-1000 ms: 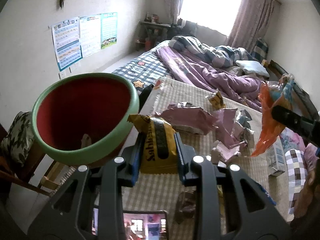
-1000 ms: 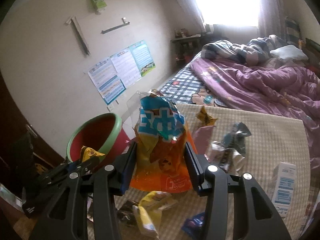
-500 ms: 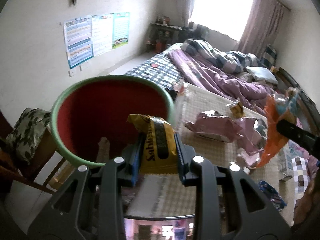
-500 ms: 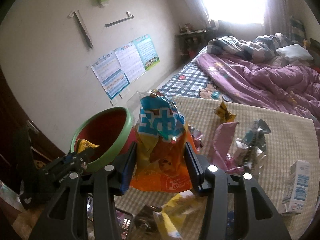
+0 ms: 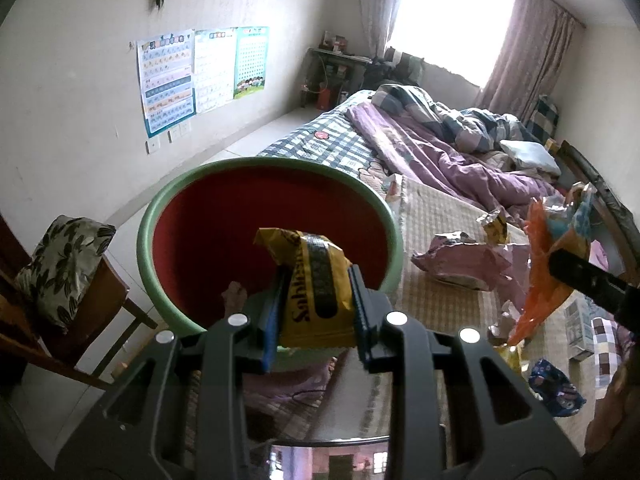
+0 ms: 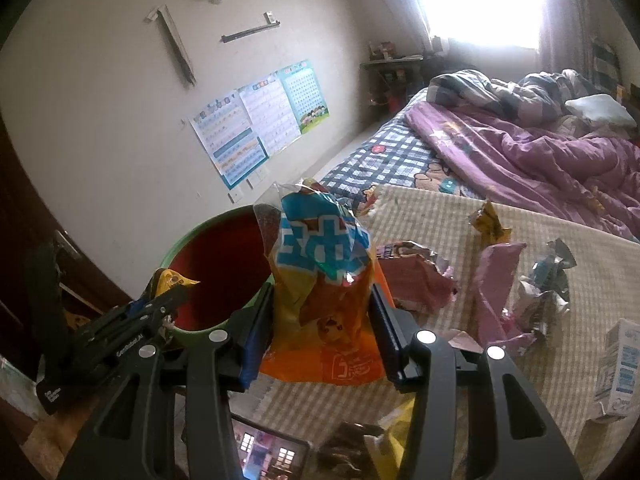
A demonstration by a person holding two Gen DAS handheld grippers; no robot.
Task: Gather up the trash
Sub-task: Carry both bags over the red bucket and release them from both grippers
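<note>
My left gripper is shut on a yellow snack wrapper and holds it over the near rim of a green bin with a red inside. A small scrap lies inside the bin. My right gripper is shut on an orange and blue snack bag, held above the table just right of the bin. The left gripper with its yellow wrapper shows in the right wrist view at the bin's near left rim. The orange bag also shows in the left wrist view.
A table with a beige checked cloth carries pink wrappers, a crumpled silver wrapper, a small yellow wrapper and a white carton. A chair with a leaf-print cushion stands left of the bin. A bed lies behind.
My left gripper has swung left with the yellow wrapper, from over the table to over the bin. My right gripper has moved with the orange bag closer to the bin.
</note>
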